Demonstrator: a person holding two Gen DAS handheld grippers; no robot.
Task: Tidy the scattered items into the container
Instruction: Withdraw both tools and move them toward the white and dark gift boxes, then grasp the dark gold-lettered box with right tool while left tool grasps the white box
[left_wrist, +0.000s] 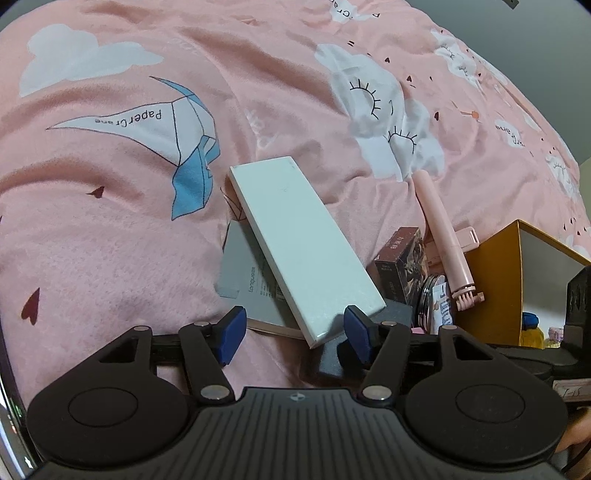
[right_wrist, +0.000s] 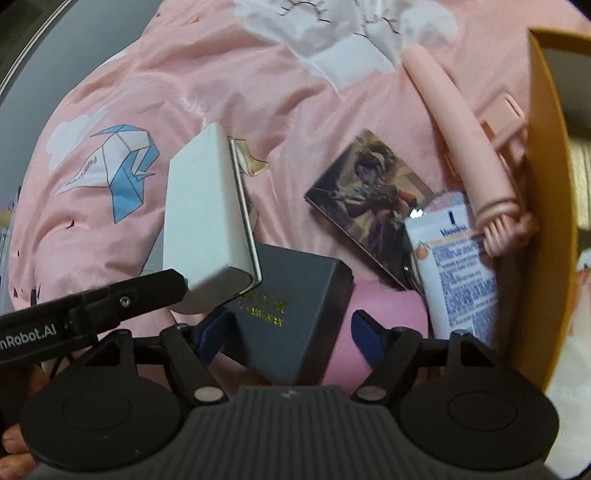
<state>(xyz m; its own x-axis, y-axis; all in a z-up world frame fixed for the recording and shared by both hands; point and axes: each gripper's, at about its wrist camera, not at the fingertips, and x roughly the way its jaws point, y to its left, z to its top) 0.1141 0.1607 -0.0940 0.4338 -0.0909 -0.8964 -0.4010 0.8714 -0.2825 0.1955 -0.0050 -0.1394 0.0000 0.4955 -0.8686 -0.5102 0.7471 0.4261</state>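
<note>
Presently both grippers point steeply down over a pink bedspread (left_wrist: 129, 240) printed with clouds and paper cranes. Left gripper (left_wrist: 295, 328): jaws stand wide, blue pads either side of the near end of a white box (left_wrist: 295, 236); the box lies tilted, its near corner between the pads, and the right pad sits just beside its edge, though contact cannot be confirmed from this angle. The white box rests across a grey booklet (left_wrist: 251, 280) and overlaps a dark grey box (left_wrist: 391, 314). Right gripper (right_wrist: 291, 332): jaws also wide, the dark grey box (right_wrist: 295, 314) with gold lettering lying between the pads; the left pad is partly hidden behind the box, and no firm pinch is evident. A black finger of the left tool crosses the right wrist view at lower left, beneath the white box (right_wrist: 207, 206). Scattered items near the container: an illustrated card box (right_wrist: 369, 199), a small white tube (right_wrist: 458, 266) with blue print, a pink selfie stick (right_wrist: 465, 147) leaning against the container wall, and a pink item (right_wrist: 384, 314) under the dark grey box. Container: a yellow-walled box (right_wrist: 546, 184) at the right edge of both views (left_wrist: 495, 266), well clear of the white box. A fingertip of the person shows at the lower left corner of the right wrist view.
</note>
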